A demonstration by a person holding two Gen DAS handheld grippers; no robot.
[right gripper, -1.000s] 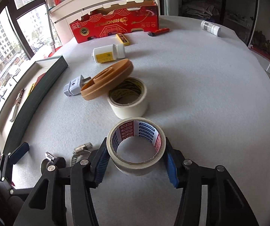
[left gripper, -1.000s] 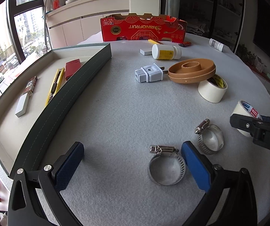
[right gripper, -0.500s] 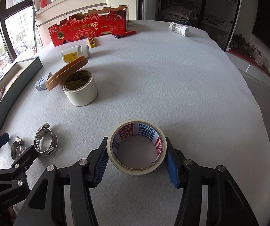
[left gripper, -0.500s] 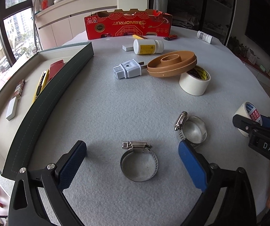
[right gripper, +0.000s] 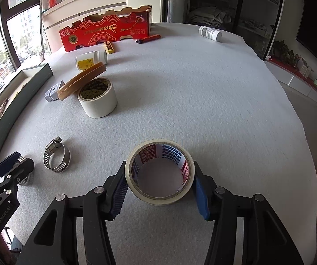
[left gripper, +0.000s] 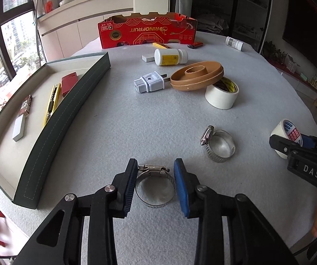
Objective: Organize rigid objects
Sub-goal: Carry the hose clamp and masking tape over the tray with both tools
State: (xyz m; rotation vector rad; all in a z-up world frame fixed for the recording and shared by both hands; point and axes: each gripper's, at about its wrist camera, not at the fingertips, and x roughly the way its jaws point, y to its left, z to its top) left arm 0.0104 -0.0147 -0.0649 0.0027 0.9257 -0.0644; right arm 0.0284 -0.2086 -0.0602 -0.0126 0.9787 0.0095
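In the left wrist view, the left gripper (left gripper: pixel 155 183) has just been closing and its pads now touch both sides of a hose clamp (left gripper: pixel 155 186) lying on the table (left gripper: pixel 136 121), near the tray (left gripper: pixel 54 119). In the right wrist view, the right gripper (right gripper: pixel 159 184) clasps a tape roll (right gripper: pixel 160 172) standing on the table.

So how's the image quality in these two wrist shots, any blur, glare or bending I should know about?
Left wrist view: sharp on the table, strong fisheye bowing the green tray, windows at left blown out, red smear of motion blur bottom left. Right wrist view: also sharp, table edge curved by the lens, soft daylight from the left giving faint shadows right of the tape roll, dark vignette in the corners.
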